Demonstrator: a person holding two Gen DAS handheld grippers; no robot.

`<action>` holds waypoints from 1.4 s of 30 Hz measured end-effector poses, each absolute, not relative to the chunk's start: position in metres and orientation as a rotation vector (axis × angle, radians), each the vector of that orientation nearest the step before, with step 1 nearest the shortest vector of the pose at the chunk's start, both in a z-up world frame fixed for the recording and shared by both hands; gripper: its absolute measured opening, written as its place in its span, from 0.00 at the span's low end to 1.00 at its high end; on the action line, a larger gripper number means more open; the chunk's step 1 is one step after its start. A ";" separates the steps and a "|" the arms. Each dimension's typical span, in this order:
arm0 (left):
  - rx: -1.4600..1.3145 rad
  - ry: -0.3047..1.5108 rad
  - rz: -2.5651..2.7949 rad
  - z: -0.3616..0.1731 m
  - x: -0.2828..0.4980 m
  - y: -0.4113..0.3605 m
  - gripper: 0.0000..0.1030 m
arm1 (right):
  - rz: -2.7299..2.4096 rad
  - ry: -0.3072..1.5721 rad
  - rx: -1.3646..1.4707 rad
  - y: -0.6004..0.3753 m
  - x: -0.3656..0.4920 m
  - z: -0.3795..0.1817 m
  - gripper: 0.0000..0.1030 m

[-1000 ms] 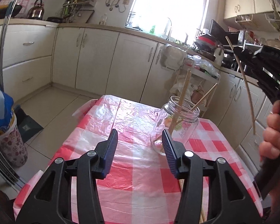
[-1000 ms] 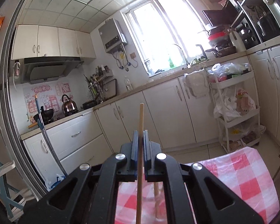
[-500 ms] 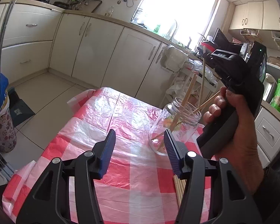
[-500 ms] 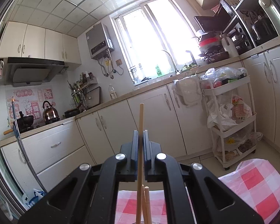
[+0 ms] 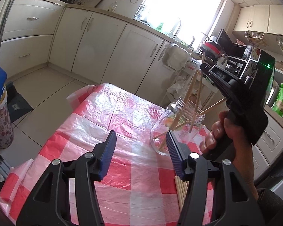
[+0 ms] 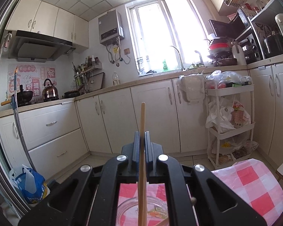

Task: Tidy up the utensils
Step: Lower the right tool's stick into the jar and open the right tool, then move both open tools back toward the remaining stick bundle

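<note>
A clear glass jar (image 5: 179, 130) stands on the red-checked tablecloth (image 5: 122, 116) with several wooden chopsticks (image 5: 190, 88) leaning in it. My right gripper (image 5: 203, 68), in a person's hand (image 5: 230, 131), hovers just above the jar. It is shut on one upright chopstick (image 6: 142, 124) whose lower end reaches into the jar mouth (image 6: 130, 205). My left gripper (image 5: 140, 146) is open and holds nothing; it sits low over the cloth, just left of the jar. More loose chopsticks (image 5: 181, 186) lie on the cloth, partly hidden under its right finger.
White kitchen cabinets (image 5: 107, 43) and tiled floor lie beyond the table's far edge. A white trolley with bags (image 6: 230, 120) stands behind the jar. A blue bag (image 6: 30, 184) sits on the floor at the left.
The right gripper has come in from the right and sunk over the jar, so the held chopstick's lower end now reaches into it. The left jaws stand slightly wider.
</note>
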State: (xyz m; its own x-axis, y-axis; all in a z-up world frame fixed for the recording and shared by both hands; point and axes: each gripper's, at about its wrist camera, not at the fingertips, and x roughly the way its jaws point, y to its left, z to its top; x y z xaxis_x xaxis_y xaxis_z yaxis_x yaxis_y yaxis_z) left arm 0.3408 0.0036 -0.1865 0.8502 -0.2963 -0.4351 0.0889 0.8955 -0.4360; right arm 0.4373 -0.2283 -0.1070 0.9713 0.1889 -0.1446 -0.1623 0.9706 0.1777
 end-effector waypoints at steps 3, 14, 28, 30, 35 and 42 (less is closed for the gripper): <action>-0.413 0.522 -0.204 -0.187 0.341 0.003 0.53 | 0.188 0.195 0.104 -0.223 0.421 -0.112 0.05; -0.385 0.570 -0.188 -0.187 0.343 -0.002 0.54 | 0.212 0.302 0.028 -0.227 0.400 -0.112 0.15; -0.287 0.670 -0.254 -0.171 0.336 -0.027 0.54 | 0.254 0.622 0.062 -0.277 0.338 -0.130 0.22; -0.266 0.700 -0.260 -0.172 0.337 -0.036 0.54 | 0.256 0.747 0.062 -0.278 0.333 -0.161 0.15; -0.209 0.782 -0.257 -0.180 0.334 -0.058 0.54 | 0.275 0.912 0.089 -0.268 0.340 -0.202 0.12; -0.102 0.882 -0.287 -0.192 0.331 -0.088 0.54 | 0.291 0.969 -0.044 -0.255 0.338 -0.218 0.12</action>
State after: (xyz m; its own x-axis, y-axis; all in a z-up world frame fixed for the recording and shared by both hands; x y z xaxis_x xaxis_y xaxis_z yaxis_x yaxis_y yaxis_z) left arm 0.3310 -0.0880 -0.1920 0.6002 -0.2884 -0.7460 0.2052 0.9570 -0.2049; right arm 0.3379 -0.2553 -0.2185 0.5301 0.2241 -0.8178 -0.2636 0.9602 0.0923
